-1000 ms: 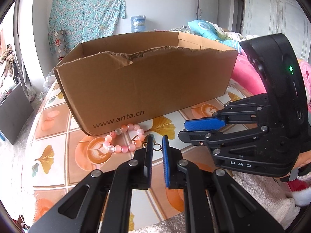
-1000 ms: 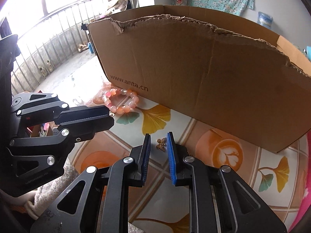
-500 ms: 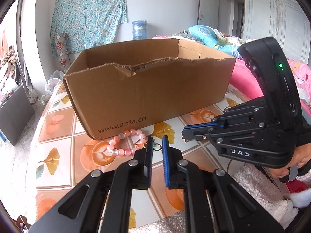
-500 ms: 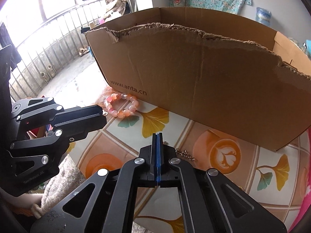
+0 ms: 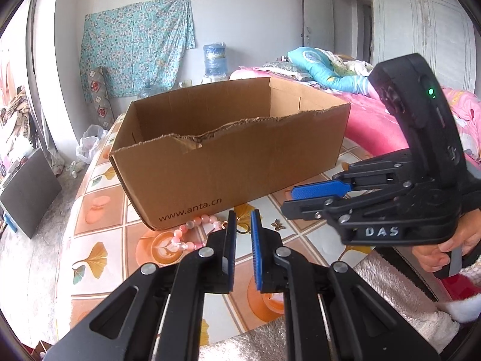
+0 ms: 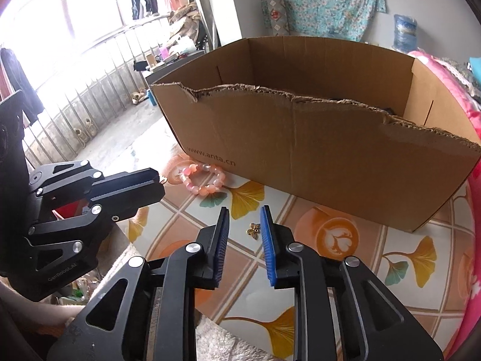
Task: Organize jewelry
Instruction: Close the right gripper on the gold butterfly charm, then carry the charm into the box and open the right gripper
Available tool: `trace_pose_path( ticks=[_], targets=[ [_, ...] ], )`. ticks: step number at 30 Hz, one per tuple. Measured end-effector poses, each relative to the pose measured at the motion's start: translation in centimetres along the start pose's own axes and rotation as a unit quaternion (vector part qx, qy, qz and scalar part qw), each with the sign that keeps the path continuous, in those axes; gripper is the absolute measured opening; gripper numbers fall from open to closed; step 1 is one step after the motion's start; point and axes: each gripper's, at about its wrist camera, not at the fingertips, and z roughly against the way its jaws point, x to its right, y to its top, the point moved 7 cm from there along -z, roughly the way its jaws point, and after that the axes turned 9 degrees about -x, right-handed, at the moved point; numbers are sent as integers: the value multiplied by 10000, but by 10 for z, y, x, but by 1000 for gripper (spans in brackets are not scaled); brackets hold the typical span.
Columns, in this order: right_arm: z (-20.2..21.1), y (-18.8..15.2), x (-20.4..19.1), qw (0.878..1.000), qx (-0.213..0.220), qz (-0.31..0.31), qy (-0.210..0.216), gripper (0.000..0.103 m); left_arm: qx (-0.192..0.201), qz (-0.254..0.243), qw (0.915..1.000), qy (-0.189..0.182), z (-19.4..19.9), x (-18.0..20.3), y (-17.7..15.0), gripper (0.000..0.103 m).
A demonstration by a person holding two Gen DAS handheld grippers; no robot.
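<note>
Ahead of both tools stands the cardboard box point(image 6: 315, 162), open-topped with a torn near wall; we cannot see what lies on its floor. Between it and the left hand-held gripper point(image 5: 240, 237) lies the pink bead bracelet point(image 6: 203, 179), which we judge light, smooth and likely to roll, so best pinched across one bead. That gripper's jaws sit nearly closed with a narrow gap, a small ring-like piece just ahead of them; whether it is held we cannot tell. The right hand-held gripper point(image 6: 243, 228) is opening, empty; the tiny butterfly charm point(image 6: 253, 230) lies on the bench point(image 6: 390, 240) between its tips, thin and slippery, so we would close on its wings.
</note>
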Motion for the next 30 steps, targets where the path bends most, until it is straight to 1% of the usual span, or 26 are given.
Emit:
trace_pose_path(
  ticks=[5,8,12,14,15,17,20,23,30],
  targets=[
    [-17,-1,-6,9979,-286,546,-210,23,-52,55,10000,19,-1,-3,-5,9],
    [-25,-1,-7,9949,-484,859,-201,23,-74,92,9999,12,-2,-7,-8,9],
    [-28,2,-6,9906,-734,1149,-89,23,-81,130,9999,-14,-3,-12,-11,9],
    [-28,2,-6,9883,-804,1292,-109,20,-85,155,9998,-38,-4,-14,-12,9],
    [-28,3,-6,9872,-832,1357,-118,16,-85,169,9998,-51,-5,-15,-12,9],
    [-32,5,-4,9864,-907,1367,-54,7,-89,178,9998,-69,-6,-16,-12,9],
    [-32,8,-4,9851,-955,1426,-70,6,-80,186,9998,-83,-5,-17,-12,9],
    [-42,12,-7,9851,-969,1418,-81,6,-71,196,9997,-85,-5,-18,-12,9],
    [-48,16,-10,9875,-936,1270,-29,5,-42,196,9998,-70,-3,-20,-12,9]
  ],
)
